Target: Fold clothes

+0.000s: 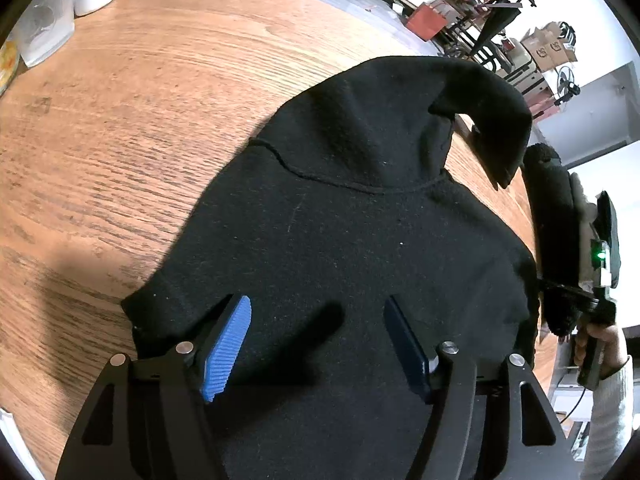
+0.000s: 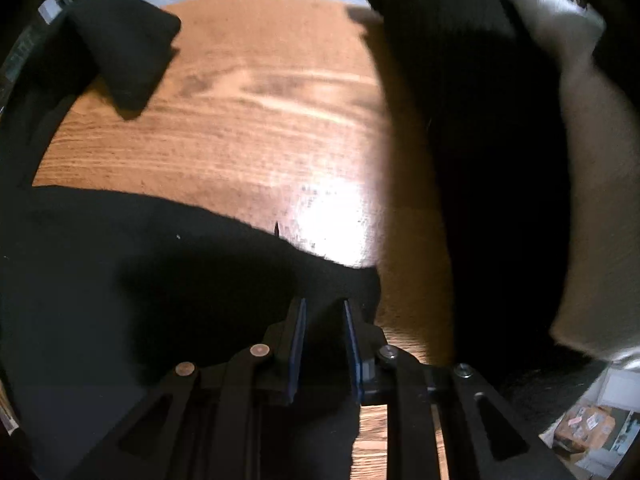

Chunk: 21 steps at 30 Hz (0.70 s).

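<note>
Lying flat on the wooden worktop (image 1: pixel 120 128), a black hoodie (image 1: pixel 340 240) shows its back, hood (image 1: pixel 400 104) pointing away. At left, the left gripper (image 1: pixel 318 344) hovers over the body cloth, jaws wide apart and empty. At right, the right gripper (image 2: pixel 325 344) pinches a fold of hoodie edge between nearly closed jaws; a sleeve (image 2: pixel 460 120) hangs lifted beside it. Judging by this, one sleeve is mid-fold; body and hood remain unfolded.
</note>
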{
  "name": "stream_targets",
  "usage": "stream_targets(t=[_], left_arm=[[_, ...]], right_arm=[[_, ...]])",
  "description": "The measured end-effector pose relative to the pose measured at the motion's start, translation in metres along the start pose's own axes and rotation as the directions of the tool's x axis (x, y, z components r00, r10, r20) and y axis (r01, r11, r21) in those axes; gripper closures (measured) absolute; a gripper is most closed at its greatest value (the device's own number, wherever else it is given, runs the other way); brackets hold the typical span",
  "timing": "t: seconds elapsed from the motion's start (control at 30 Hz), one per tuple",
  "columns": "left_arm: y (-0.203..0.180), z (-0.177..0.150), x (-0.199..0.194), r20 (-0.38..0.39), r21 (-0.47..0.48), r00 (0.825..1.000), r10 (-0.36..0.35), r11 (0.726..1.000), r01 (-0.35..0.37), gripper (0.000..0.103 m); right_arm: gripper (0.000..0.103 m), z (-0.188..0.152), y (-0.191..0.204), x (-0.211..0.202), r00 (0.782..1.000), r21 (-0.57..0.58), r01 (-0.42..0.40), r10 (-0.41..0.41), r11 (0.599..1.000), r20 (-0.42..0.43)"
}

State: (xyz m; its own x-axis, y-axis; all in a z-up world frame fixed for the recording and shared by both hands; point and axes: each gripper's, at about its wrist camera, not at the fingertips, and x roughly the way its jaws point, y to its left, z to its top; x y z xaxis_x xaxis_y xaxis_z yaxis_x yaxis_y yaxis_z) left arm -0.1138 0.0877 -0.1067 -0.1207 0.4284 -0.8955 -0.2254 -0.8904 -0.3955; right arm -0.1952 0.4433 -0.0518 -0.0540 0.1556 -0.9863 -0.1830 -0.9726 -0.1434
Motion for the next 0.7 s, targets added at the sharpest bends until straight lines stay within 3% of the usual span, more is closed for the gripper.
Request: stream_targets(t=[0.17, 0.3, 0.4, 0.6, 0.7], left_arm=[[-0.001, 0.0, 0.0, -0.004, 0.0, 1.0, 0.0, 1.0, 0.0, 0.032], [-0.004, 0.0, 0.002, -0.001, 0.007, 1.0, 0.009, 1.0, -0.009, 0.031], [-0.006, -0.002, 0.003, 0.007, 0.019, 1.0, 0.014, 1.0, -0.014, 0.03], [-0.007, 0.0, 0.006, 0.008, 0.015, 1.0, 0.005, 1.0, -0.005, 0.029], [-0.007, 0.002, 0.007, 0.003, 0.009, 1.0, -0.002, 1.0, 0.002, 0.029]], right_arm=[[0.077, -0.006, -0.008, 0.004, 0.998, 0.046, 0.052, -0.053, 0.998, 0.022], [0.078, -0.033, 0.007, -0.009, 0.994, -0.011, -0.103, 0.103, 0.995, 0.025], [0.078, -0.052, 0.027, -0.007, 0.985, -0.071, -0.173, 0.173, 0.982, 0.004], [0.076, -0.063, 0.036, 0.002, 0.989, -0.06, -0.148, 0.147, 0.987, -0.022], [0.062, -0.071, 0.037, -0.006, 0.984, -0.051, -0.18, 0.18, 0.982, -0.009]])
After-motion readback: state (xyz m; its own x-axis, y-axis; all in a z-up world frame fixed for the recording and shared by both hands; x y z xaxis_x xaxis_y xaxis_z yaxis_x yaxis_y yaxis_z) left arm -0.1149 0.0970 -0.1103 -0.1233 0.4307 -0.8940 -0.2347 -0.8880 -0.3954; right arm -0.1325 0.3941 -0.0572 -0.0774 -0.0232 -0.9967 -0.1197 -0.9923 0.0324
